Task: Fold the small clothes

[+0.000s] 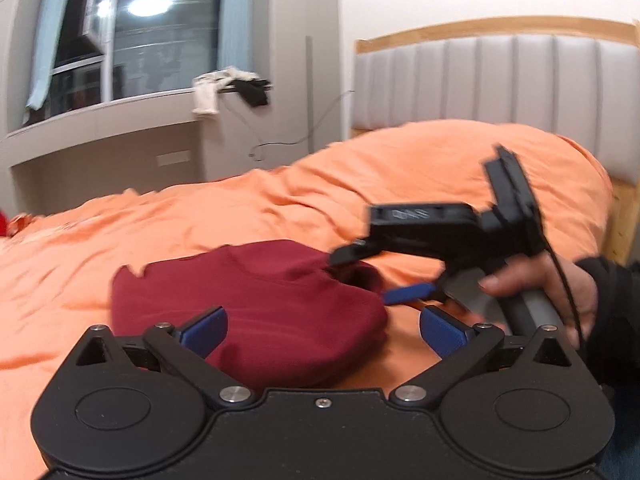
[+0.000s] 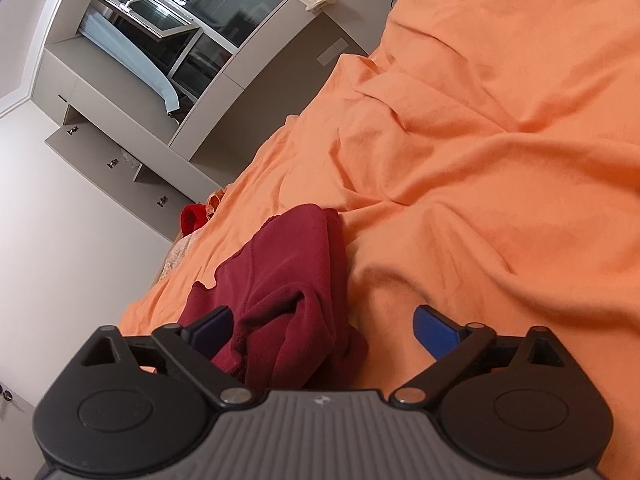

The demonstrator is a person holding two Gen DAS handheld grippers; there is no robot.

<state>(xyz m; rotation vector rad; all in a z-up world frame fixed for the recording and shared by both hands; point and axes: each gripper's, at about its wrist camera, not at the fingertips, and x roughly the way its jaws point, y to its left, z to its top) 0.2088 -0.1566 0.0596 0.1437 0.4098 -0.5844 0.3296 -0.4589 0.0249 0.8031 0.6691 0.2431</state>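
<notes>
Maroon garment (image 2: 280, 300) — near edge perhaps hidden

Warm, fairly dim indoor light, a ceiling lamp glaring in the dark window (image 1: 132, 36), fisheye bending and black corners, and motion blur smearing the person's hand (image 1: 552, 292) and edges.

My left gripper (image 1: 322, 330), black frame with blue pads, jaws spread wide, nothing pressed between them. My right gripper (image 2: 322, 330), grey ribbed body, black linkage, blue pads, jaws likewise wide, gripping nothing. In the left wrist view my right hand (image 1: 548, 292) wraps its grey handle, dark sleeve at the wrist, gripper angled downward.
</notes>
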